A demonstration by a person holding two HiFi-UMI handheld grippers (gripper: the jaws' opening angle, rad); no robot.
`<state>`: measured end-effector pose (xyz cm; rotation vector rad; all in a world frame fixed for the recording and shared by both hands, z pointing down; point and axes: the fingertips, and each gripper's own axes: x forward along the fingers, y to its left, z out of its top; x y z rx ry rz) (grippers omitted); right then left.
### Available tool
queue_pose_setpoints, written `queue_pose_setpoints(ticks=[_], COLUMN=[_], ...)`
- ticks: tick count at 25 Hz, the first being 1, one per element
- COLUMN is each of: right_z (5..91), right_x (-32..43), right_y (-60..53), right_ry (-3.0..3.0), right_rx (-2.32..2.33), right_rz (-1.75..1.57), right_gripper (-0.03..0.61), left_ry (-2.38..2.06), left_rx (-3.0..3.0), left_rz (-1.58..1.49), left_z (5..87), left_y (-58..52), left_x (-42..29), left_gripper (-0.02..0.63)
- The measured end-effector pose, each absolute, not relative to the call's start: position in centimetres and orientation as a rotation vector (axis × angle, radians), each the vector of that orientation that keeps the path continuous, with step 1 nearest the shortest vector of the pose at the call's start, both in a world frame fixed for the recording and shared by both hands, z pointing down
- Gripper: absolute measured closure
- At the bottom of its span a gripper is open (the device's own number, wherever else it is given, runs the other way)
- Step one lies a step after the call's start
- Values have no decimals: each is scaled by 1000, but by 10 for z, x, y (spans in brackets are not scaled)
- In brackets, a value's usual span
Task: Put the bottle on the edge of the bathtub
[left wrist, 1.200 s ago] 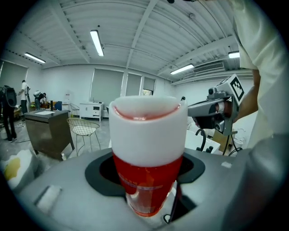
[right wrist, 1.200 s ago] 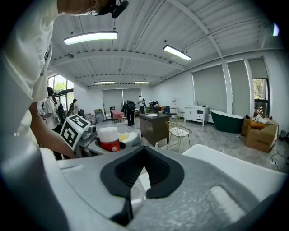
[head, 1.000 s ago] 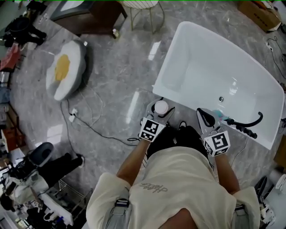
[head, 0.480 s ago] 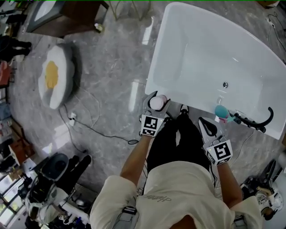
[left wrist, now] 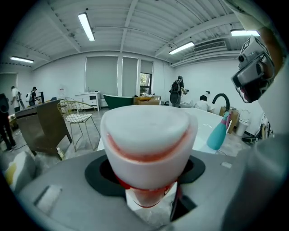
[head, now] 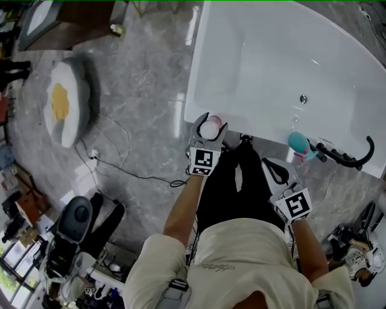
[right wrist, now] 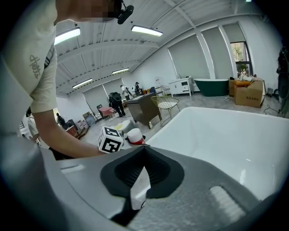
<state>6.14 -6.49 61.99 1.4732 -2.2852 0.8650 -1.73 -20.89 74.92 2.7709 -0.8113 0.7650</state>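
Note:
My left gripper (head: 210, 121) is shut on the bottle (head: 210, 129), which shows a white cap with a pink-red band and fills the left gripper view (left wrist: 146, 144). It hangs upright right at the near left corner of the white bathtub (head: 194, 90), and I cannot tell whether it touches the rim. My right gripper (head: 276, 172) is shut and holds nothing. It hovers in front of the tub's near edge, over the person's dark trousers. The right gripper view shows the capped bottle (right wrist: 134, 135) beside the tub's basin (right wrist: 216, 135).
A teal bottle (head: 297, 145) and a black curved faucet (head: 347, 158) stand on the tub's near rim to the right. On the grey marble floor lie an egg-shaped cushion (head: 63, 105) and a black cable (head: 120, 172). A dark cabinet (head: 66, 18) stands far left.
The person has stepped closer to the tub. My left gripper has carried the bottle forward to the tub's near corner. The right gripper trails behind, still shut.

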Motion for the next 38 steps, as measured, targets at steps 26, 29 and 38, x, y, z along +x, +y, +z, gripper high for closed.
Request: queue_pose_setpoints(ticks=[26,29,38], right_z=[613,609,580], right_x=[75,77,69], right_y=[-57,-62,-80], right_ry=[-2344,-2355,-2433], right_rx=[1457,1448,1401], right_rz=[854,854,769], right_gripper=[578,577,578], left_ry=[-948,-965,-971], left_rx=[2702,2672,2626], left_rz=[833,835,785], left_z=[759,752,701], left_y=[-202,-205,-189], left_x=[-27,-34,-51], left_gripper=[135,121,130])
